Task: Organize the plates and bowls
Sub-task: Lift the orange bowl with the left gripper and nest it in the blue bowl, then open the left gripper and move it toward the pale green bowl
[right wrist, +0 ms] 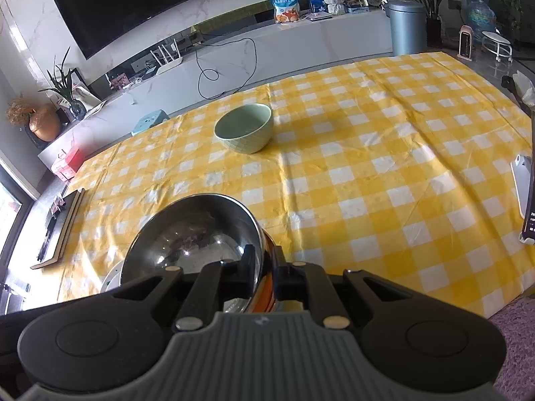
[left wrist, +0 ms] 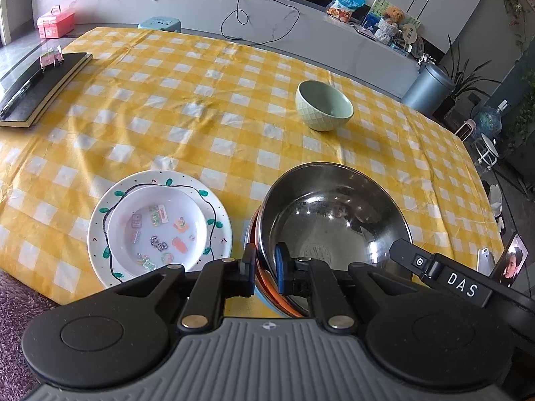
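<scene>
At the far left of the bench point(left wrist: 200, 77), which is covered by a yellow-and-white checked cloth, a black notebook point(left wrist: 43, 87) lies with a pen on top of it. Further right and nearer the camera sits a white round plate painted with a green vine border point(left wrist: 100, 230); a smaller shallow white dish with little coloured stickers inside point(left wrist: 157, 227) is stacked on it.

Just beside that plate, to the right, is the large shiny stainless-steel bowl point(left wrist: 334, 214). It rests in or on an orange-rimmed piece point(left wrist: 267, 287) (only a curved edge shows, so its shape cannot be told). The left tongs point(left wrist: 265, 269) are clamped on the steel bowl's near-left rim, one finger outside the wall and the blue-padded finger point(left wrist: 279, 267) inside. The right tongs point(right wrist: 264, 267) pinch the rim on the opposite side, with one black finger inside the bowl and the other outside against the orange edge; their body enters the left wrist view from the lower right.

Farther back on the cloth, well apart from the stack, a pale green ceramic bowl with a diamond-textured outside point(left wrist: 323, 105) stands upright and alone. At the right edge of the bench a phone with a lit screen point(left wrist: 513, 262) is propped up.
</scene>
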Demonstrator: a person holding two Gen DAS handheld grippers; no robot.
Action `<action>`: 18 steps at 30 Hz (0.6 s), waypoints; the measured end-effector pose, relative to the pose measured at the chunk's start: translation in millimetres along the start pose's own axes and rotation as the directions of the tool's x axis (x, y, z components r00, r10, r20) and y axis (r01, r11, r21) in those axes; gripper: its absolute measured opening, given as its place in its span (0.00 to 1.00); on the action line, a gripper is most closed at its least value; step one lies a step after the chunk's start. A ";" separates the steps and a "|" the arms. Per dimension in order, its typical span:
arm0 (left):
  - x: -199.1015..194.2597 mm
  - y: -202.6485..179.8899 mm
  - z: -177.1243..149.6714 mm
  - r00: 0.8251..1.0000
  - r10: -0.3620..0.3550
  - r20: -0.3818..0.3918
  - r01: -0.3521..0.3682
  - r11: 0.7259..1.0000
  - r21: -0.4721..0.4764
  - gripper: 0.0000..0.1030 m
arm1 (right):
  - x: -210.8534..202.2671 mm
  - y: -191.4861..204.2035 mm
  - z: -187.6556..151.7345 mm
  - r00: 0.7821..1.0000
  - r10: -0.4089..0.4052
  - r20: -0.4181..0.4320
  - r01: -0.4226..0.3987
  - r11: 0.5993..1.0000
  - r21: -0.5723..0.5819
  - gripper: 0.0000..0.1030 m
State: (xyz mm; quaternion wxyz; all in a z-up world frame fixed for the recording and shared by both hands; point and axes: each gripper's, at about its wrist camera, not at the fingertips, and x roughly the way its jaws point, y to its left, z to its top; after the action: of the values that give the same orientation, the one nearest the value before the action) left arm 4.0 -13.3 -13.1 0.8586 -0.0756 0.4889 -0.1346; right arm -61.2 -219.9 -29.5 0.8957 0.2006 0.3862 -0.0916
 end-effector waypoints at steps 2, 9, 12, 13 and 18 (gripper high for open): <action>2.4 -1.8 0.3 1.000 0.006 0.000 -0.006 1.000 0.010 0.13 | 2.6 -0.8 0.0 1.000 -0.002 0.000 0.002 1.000 0.001 0.08; 10.9 -3.8 -0.3 1.000 0.028 -0.007 -0.028 0.999 0.040 0.14 | 11.1 -1.3 -2.1 1.000 -0.005 -0.012 0.005 1.000 0.004 0.08; 12.1 -5.6 -0.2 0.999 0.036 -0.001 -0.035 0.998 0.056 0.14 | 12.6 1.2 -2.5 1.000 -0.013 -0.002 0.013 1.000 -0.011 0.07; 12.2 -6.3 0.0 0.999 0.038 -0.002 -0.037 0.997 0.060 0.14 | 13.5 2.1 -2.8 1.000 -0.017 -0.001 0.017 1.000 -0.017 0.07; 12.0 -6.2 1.0 0.999 0.032 -0.018 -0.030 0.997 0.072 0.14 | 13.7 0.7 -2.4 1.000 -0.012 -0.004 0.012 1.000 -0.016 0.08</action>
State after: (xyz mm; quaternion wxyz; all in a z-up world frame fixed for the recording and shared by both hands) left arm 9.7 -22.8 -20.8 0.8580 -0.0357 0.4930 -0.1395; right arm -53.1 -218.4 -40.8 0.8958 0.1916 0.3900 -0.0933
